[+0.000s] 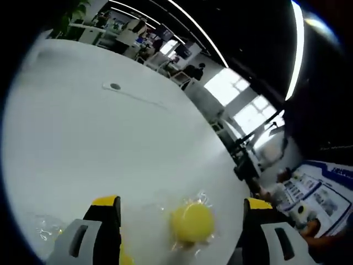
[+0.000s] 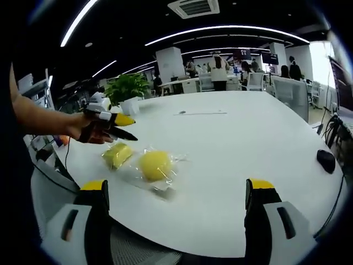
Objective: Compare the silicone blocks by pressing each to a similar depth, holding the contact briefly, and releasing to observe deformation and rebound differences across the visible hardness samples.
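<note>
Silicone blocks: two yellow samples lie on the white table point(image 2: 237, 149), each in clear plastic wrap. The round block point(image 2: 154, 164) sits near the table's near edge; the flatter block point(image 2: 117, 154) lies just beside it, on the side toward the person's arm. In the left gripper view the round block point(image 1: 191, 222) lies between and ahead of the jaws, untouched.

Left gripper point(image 1: 182, 212): jaws spread wide, holding nothing. In the right gripper view this same gripper point(image 2: 113, 124) hovers above the flatter block, held in a hand point(image 2: 83, 130).

Right gripper point(image 2: 176, 190): jaws spread wide, holding nothing, set back over the table edge, well apart from both blocks.

Surroundings: a black mouse point(image 2: 326, 160) lies near the far right edge. A potted plant point(image 2: 128, 89) stands at the rear left edge. A cable point(image 2: 201, 114) lies mid-table, well beyond the blocks. Bare tabletop extends between the blocks and the mouse. Desks and people occupy the background.
</note>
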`<state>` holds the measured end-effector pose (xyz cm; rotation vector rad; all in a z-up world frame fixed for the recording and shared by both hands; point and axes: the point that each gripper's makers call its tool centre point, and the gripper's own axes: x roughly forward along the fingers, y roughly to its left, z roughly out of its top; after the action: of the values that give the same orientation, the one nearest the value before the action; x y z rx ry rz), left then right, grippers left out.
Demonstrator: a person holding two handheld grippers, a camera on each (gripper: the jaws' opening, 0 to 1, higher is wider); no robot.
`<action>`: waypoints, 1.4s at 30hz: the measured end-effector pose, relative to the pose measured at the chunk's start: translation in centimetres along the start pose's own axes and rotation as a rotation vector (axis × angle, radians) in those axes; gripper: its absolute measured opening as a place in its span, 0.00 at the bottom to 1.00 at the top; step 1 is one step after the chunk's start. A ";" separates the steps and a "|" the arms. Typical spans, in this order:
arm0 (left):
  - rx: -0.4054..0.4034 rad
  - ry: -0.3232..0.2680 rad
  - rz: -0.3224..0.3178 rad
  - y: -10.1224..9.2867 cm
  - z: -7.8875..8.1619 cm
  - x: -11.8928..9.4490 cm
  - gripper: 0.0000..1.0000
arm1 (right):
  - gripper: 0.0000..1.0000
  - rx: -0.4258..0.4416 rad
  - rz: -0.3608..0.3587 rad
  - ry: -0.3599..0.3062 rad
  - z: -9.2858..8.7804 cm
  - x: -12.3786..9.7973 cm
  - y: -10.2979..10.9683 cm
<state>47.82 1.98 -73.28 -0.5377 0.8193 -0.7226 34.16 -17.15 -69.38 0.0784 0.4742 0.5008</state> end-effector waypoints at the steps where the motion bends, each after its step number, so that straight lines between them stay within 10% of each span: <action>1: -0.002 0.011 0.000 0.0 -0.3 0.2 0.90 | 0.96 0.002 -0.001 -0.003 0.1 0.0 0.0; 14: -0.190 0.074 0.047 1.4 -2.0 2.5 0.57 | 0.96 -0.016 0.009 0.007 0.0 0.0 0.6; 26: -0.196 0.135 0.085 2.3 -3.1 3.8 0.26 | 0.96 -0.009 -0.002 0.009 -0.2 -0.3 0.5; 42: -0.171 0.153 0.140 3.5 -3.5 5.2 0.14 | 0.96 -0.006 -0.012 0.019 -0.3 -0.3 0.4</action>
<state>48.72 -0.24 -80.09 -0.5764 1.0575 -0.5728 33.55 -16.96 -69.47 0.0653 0.4916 0.4914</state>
